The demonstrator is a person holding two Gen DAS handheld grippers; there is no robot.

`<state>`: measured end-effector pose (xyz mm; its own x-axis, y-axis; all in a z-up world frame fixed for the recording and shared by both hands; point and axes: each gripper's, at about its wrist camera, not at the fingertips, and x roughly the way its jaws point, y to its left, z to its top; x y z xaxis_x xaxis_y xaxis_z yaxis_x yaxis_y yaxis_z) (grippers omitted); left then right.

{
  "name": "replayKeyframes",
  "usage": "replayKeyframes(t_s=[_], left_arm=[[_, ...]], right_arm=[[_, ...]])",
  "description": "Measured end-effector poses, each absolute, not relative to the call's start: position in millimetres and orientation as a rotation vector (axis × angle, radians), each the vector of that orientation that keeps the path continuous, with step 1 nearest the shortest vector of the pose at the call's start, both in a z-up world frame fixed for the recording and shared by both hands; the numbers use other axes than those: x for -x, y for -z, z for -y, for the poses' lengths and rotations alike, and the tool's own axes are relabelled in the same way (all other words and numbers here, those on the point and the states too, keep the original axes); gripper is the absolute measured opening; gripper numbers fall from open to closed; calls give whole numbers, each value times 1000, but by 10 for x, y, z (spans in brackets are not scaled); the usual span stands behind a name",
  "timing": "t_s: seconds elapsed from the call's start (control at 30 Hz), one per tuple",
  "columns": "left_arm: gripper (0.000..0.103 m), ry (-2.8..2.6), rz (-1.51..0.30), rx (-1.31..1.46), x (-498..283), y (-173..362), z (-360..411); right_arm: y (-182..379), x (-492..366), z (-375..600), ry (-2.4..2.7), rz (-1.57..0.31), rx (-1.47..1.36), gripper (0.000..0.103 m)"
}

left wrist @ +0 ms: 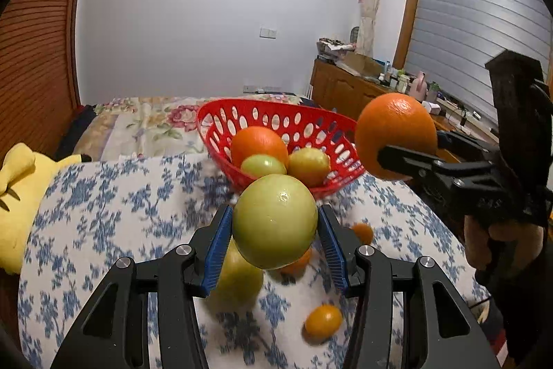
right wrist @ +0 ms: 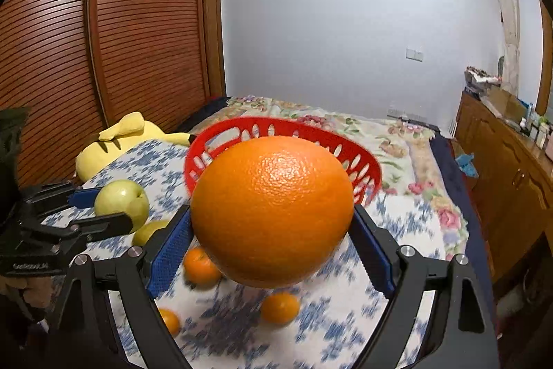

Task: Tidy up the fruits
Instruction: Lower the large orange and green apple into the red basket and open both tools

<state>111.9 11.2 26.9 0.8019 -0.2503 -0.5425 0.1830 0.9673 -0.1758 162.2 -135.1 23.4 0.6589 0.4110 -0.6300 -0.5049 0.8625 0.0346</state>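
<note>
My left gripper (left wrist: 275, 229) is shut on a green apple (left wrist: 274, 221) and holds it above the blue-flowered cloth, just in front of the red basket (left wrist: 312, 121). The basket holds an orange (left wrist: 257, 142) and two yellow-green fruits (left wrist: 308, 165). My right gripper (right wrist: 272, 232) is shut on a large orange (right wrist: 272, 210), held in the air before the red basket (right wrist: 363, 163); it shows at the right of the left wrist view (left wrist: 395, 134). The left gripper with its apple (right wrist: 121, 197) shows at the left of the right wrist view. Another green fruit (left wrist: 238, 279) lies under the left gripper.
Small oranges (left wrist: 323, 320) (right wrist: 280, 307) (right wrist: 201, 265) lie loose on the cloth. A yellow plush toy (right wrist: 114, 140) lies at the left by the wooden wardrobe (right wrist: 103, 23). A wooden sideboard (right wrist: 511, 168) with clutter stands at the right.
</note>
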Motion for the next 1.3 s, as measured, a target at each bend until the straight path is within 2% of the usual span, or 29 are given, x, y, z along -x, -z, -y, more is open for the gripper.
replayKeyframes(t_s=[0.63, 1.3], left_arm=[[52, 223, -643, 90, -1911, -316, -38], [52, 242, -676, 64, -2264, -288, 118]], right_arm=[[152, -2653, 1187, -537, -777, 223, 88], [272, -2875, 1241, -542, -868, 165, 90]])
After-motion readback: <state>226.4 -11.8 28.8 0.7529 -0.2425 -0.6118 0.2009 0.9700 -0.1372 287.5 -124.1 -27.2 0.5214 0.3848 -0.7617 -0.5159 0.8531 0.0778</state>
